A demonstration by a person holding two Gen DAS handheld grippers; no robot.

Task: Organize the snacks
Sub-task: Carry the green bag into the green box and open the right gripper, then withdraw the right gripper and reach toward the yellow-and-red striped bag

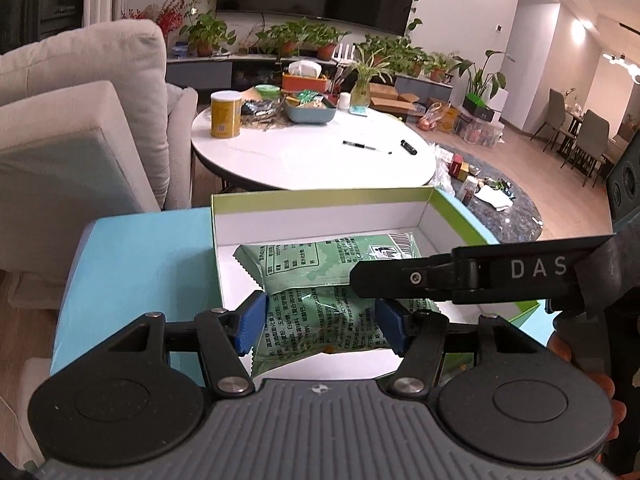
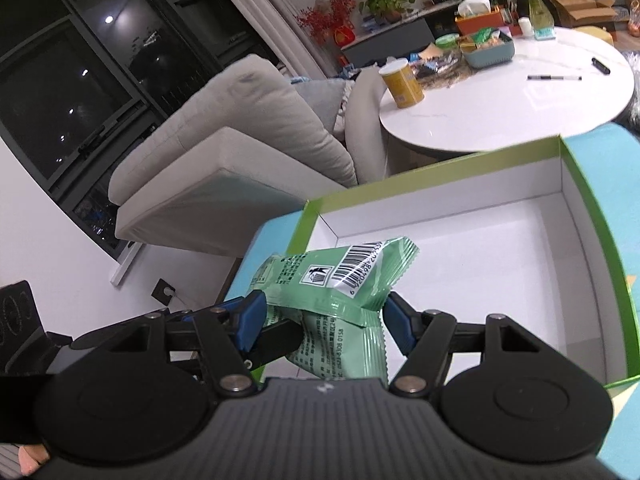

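Over white box [image 1: 424,216]: left tongs [image 1: 322,326] and right tongs [image 2: 324,322] both apparently clamped on green snack packet [image 1: 320,276].

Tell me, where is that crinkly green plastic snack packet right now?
The green snack packet is pinched between both grippers, left gripper and right gripper, over the near-left part of the white green-rimmed box.

Snack packet [image 1: 320,280]: pale green with darker green print and a black-and-white barcode panel. Box [image 1: 456,210]: white inside, lime-green rim and outer walls, on a light blue surface [image 1: 140,264]. Grippers, left [image 1: 322,322] and right [image 2: 324,322]: black arms, blue ribbed pads [image 1: 252,322], grey ridged body.
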